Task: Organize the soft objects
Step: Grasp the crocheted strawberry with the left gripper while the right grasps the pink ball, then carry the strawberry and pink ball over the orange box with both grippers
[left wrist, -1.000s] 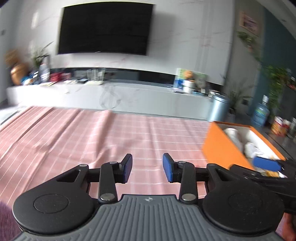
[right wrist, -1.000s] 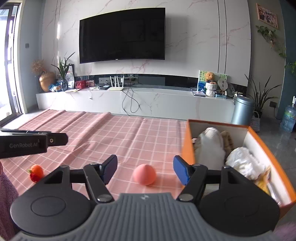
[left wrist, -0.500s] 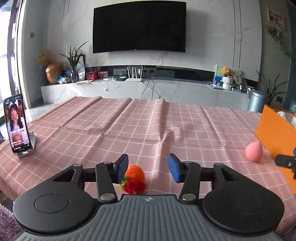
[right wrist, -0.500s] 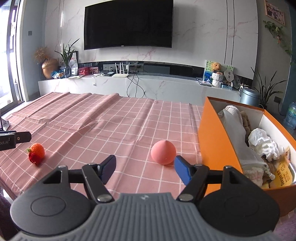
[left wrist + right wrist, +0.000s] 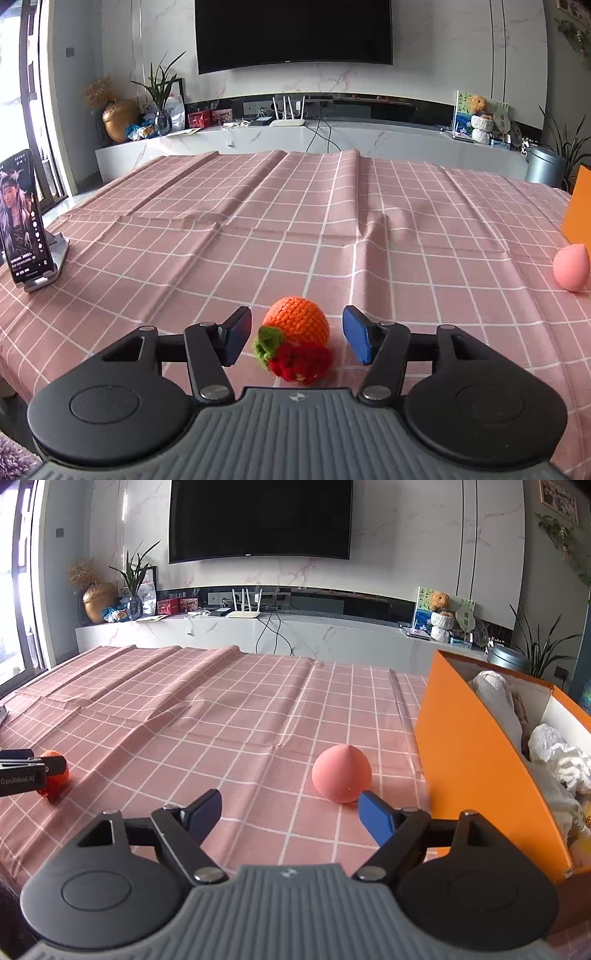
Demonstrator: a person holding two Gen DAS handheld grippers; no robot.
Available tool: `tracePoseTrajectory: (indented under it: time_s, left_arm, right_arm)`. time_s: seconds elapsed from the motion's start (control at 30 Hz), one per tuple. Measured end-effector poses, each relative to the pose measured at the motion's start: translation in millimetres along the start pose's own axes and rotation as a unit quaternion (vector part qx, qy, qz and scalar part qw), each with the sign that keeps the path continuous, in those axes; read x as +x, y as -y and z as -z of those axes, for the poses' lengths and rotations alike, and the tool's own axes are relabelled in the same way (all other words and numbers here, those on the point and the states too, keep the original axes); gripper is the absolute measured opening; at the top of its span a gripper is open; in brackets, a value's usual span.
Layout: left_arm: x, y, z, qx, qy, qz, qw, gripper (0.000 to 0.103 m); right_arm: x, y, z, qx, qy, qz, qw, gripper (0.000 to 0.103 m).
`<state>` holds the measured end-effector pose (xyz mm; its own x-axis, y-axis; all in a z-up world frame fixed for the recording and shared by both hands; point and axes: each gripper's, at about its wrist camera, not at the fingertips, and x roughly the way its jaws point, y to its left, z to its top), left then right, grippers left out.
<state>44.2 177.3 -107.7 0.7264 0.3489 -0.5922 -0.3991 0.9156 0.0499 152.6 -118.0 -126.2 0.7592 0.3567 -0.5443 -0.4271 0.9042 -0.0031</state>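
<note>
- The desk (image 5: 406,229) wears a pink checked cloth, and two soft toys lie loose on it, waiting to be tidied away.
- An orange box (image 5: 476,760) stands at the right edge of the desk. It already has soft white things inside, so I think it is the home for the toys.
- The knitted strawberry (image 5: 297,341) lies right in front of the left claw (image 5: 297,338). It is orange on top, with a green leaf and a red part below.
- The left claw is spread and its jaws are opening wider. The strawberry sits between the two blue pads (image 5: 356,338), but there is a gap on each side, so nothing is pinched yet.
- I think the claw opens this wide so the fat toy can fit in.
- The pink egg-shaped sponge (image 5: 341,773) lies close beside the orange box wall.
- The right claw (image 5: 291,818) is spread wide and holds nothing. The sponge is just past its right pad, not between the pads yet.
- A phone on a stand (image 5: 24,221) stands far off to the left, out of the way.
</note>
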Motion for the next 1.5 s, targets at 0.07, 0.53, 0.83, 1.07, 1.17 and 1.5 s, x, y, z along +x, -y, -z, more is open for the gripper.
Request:
tracePoseTrajectory:
  time_s: [0.07, 0.53, 0.83, 1.07, 1.17, 1.5]
  left_arm:
    - [4, 0, 0, -0.003, -0.003, -0.005, 1.0, 0.067]
    - [21, 15, -15, -0.005, 0.004, -0.006, 1.0, 0.049]
    - [25, 57, -33, 0.017, 0.03, 0.072, 0.9968, 0.049]
    - [35, 65, -29, 0.019, 0.016, 0.09, 0.9956, 0.049]
    - [35, 65, -28, 0.018, 0.013, 0.095, 0.9952, 0.049]
    - [11, 68, -29, 0.017, 0.012, 0.13, 0.9913, 0.049]
  right_arm:
    - [7, 3, -1, 0.009, -0.002, 0.006, 1.0, 0.08]
    - [56, 12, -19, 0.013, -0.008, 0.029, 0.999, 0.08]
    - [85, 23, -25, 0.02, -0.025, 0.048, 0.998, 0.074]
    - [99, 32, -23, 0.035, -0.047, 0.047, 0.997, 0.057]
    - [99, 33, -23, 0.036, -0.046, 0.046, 0.997, 0.052]
    - [51, 19, -33, 0.01, -0.029, -0.001, 1.0, 0.047]
